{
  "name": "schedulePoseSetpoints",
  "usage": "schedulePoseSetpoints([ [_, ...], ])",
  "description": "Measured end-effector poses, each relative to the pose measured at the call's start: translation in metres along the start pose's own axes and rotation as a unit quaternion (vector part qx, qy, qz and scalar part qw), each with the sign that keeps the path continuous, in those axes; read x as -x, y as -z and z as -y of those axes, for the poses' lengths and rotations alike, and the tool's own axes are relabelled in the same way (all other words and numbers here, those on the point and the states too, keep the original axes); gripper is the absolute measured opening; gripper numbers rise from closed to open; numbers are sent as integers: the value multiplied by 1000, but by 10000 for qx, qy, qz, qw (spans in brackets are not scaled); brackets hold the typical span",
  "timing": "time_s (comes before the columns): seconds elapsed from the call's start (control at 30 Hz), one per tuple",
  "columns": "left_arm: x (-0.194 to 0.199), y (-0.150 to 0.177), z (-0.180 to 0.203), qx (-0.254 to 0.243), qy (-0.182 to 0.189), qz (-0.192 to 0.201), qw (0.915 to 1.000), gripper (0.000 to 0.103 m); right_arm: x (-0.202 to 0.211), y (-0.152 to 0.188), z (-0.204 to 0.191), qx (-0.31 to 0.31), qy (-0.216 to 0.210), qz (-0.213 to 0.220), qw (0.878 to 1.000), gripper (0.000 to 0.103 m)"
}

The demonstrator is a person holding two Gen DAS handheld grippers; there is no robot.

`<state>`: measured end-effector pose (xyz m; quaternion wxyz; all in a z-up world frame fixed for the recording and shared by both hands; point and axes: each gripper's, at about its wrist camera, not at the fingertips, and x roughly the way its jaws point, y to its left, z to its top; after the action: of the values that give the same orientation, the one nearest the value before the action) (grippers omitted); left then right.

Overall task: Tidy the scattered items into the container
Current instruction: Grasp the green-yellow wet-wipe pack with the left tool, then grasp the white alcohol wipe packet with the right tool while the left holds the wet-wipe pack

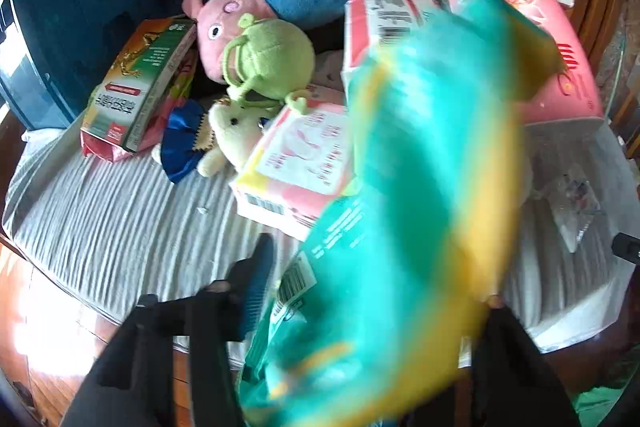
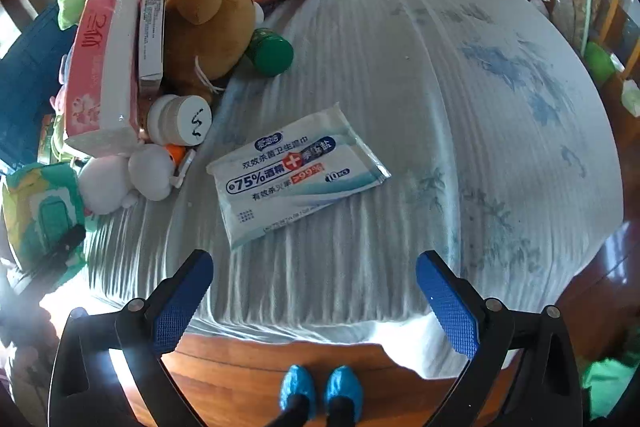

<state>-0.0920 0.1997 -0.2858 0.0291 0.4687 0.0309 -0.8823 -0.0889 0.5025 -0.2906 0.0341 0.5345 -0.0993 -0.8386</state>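
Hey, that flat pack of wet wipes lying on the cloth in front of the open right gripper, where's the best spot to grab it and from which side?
Probably the near short edge of the wet wipes pack, approached from the open right gripper side. It lies flat and thin on the cloth, so pinch the sealed end.

Green-yellow packet (image 1: 400, 207) motion-blurred; print unreadable

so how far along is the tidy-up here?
Early. Nothing visibly done: the blue container interior isn't in view, and the plush toys, tissue packs and boxes are piled on the table beside it. In hand: left gripper holds a blurred green-yellow pack. Right gripper is open above the wet-wipes pack, probably next.
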Motion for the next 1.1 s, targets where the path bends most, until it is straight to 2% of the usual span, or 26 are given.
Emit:
schedulePoseSetpoints([
  [0.13,23,11,29,147,-117,175,9997,38,3,-5,4,360,-93,67,9993,103],
  [0.27,35,17,68,497,-252,264,9981,38,-6,-19,5,1100,-188,36,9937,103],
  [0.37,39,23,98,849,-516,289,9946,38,-17,-30,8,1850,-439,-54,9817,102],
  [0.47,38,30,127,1200,-701,194,9901,38,-25,-41,17,2522,-464,-234,9663,91],
  [0.57,34,29,148,1368,-781,54,9875,38,-28,-51,33,2830,-491,-308,9574,88],
  [0.63,29,27,160,1351,-888,12,9868,38,-32,-56,38,2956,-529,-392,9530,83],
  [0.7,23,23,166,1436,-950,-40,9851,38,-27,-57,36,3265,-926,-358,9400,83],
  [0.77,17,22,169,1569,-1045,-88,9820,38,-26,-56,24,3770,-1223,-342,9175,85],
  [0.87,6,20,176,1694,-1079,-138,9795,38,-33,-53,6,4437,-1323,-246,8860,85],
  [0.97,-5,13,186,1562,-1233,-127,9799,38,-52,-55,-2,4684,-1341,-311,8727,91],
  [1.0,-7,10,188,1553,-1241,-126,9800,38,-58,-55,-3,4741,-1330,-358,8696,99],
  [1.03,-9,7,188,1549,-1240,-126,9800,38,-63,-54,-4,4793,-1314,-364,8670,103],
  [1.1,-12,3,189,1563,-1231,-132,9799,38,-74,-51,-5,4869,-1322,-363,8627,103],
])
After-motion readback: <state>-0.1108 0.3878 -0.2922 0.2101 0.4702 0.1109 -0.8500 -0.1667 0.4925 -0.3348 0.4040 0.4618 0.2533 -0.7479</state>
